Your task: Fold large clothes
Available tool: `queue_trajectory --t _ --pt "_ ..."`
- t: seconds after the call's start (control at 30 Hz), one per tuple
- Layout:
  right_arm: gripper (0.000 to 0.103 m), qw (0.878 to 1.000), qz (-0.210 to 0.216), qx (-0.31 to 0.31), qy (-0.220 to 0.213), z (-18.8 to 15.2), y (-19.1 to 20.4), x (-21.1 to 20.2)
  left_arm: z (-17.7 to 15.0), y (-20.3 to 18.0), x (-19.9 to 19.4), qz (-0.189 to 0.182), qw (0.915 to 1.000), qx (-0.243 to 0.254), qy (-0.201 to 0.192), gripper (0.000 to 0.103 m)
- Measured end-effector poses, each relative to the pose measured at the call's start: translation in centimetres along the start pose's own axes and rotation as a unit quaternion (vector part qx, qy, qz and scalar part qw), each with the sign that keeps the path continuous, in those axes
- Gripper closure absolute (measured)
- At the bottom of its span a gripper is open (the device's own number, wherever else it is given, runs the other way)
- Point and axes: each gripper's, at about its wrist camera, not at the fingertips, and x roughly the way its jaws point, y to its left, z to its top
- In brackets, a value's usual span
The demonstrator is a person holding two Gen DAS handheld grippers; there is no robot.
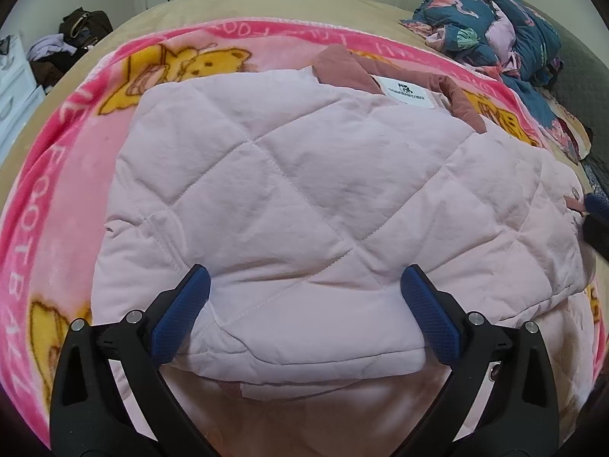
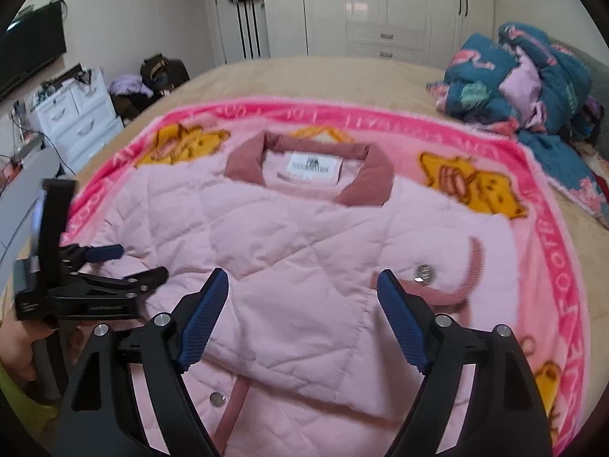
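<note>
A pale pink quilted jacket [image 1: 297, 198] with a dusty-rose collar [image 2: 365, 186] and a white label lies partly folded on a pink cartoon blanket [image 1: 57, 175]. It also shows in the right wrist view [image 2: 289, 251], with a sleeve folded across the front and a rose cuff [image 2: 475, 266]. My left gripper [image 1: 304, 285] is open, low over the jacket's near folded edge, holding nothing. It appears at the left in the right wrist view [image 2: 129, 262]. My right gripper [image 2: 302, 285] is open above the jacket's lower middle, empty.
A heap of dark blue flamingo-print bedding [image 2: 533, 76] lies at the bed's far right. A tan bedsheet [image 2: 323, 76] lies beyond the blanket. White drawers [image 2: 76, 114] and a pile of clothes [image 2: 152, 76] stand left of the bed; wardrobes line the back wall.
</note>
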Motion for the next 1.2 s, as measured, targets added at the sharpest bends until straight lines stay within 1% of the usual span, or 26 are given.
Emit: queue_trajectory --t 0.03,0.1,0.13,0.23,0.33,0.43,0.57,0.63,0.7,0.93,1.03,1.2 --pt "0.023 1.0 -0.003 0.002 0.016 -0.1 0.0 1.0 -0.1 0.1 0.1 -0.001 1.0 -0.001 -0.001 0.008" --pt "0.023 0.997 -0.019 0.009 0.068 -0.8 -0.4 3.9 -0.1 0.0 0.1 -0.002 1.0 0.0 -0.002 0.008" --pt "0.02 0.997 -0.019 0.015 0.079 -1.2 -0.7 4.9 -0.1 -0.2 0.2 0.001 1.0 0.002 -0.002 0.008" --pt "0.019 0.997 -0.017 0.028 0.073 -2.1 -1.0 6.2 -0.2 -0.3 0.4 0.006 1.0 0.006 -0.004 0.008" --pt "0.018 0.997 -0.021 0.034 0.067 -2.4 -0.9 6.2 -0.2 -0.3 0.5 0.006 1.0 0.005 -0.005 0.008" --pt "0.018 0.997 -0.009 0.045 0.062 -2.3 -1.1 5.4 -0.1 -0.2 0.2 0.002 1.0 0.004 -0.008 0.008" --pt "0.016 0.997 0.007 0.069 0.045 -2.2 -1.9 3.1 -0.1 -0.1 -0.9 0.002 1.0 0.0 -0.008 0.008" --pt "0.01 0.996 0.01 0.08 0.032 -2.3 -2.1 1.7 -0.1 -0.1 -1.6 0.005 0.9999 -0.004 -0.01 0.008" --pt "0.008 0.996 0.011 0.089 0.022 -2.5 -2.2 0.5 -0.1 0.0 -2.4 0.007 0.9998 -0.007 -0.014 0.008" --pt "0.007 0.994 0.014 0.105 -0.01 -2.7 -2.5 -3.7 -0.2 -0.1 -6.6 -0.005 0.999 -0.012 -0.043 0.008" --pt "0.007 0.994 0.013 0.105 -0.02 -2.7 -2.3 -5.2 -0.2 -0.4 -8.1 -0.002 0.9985 -0.008 -0.054 0.008" --pt "0.007 0.994 0.011 0.106 -0.033 -2.6 -2.2 -7.3 -0.3 -1.0 -10.4 -0.007 0.9975 -0.005 -0.07 0.008"
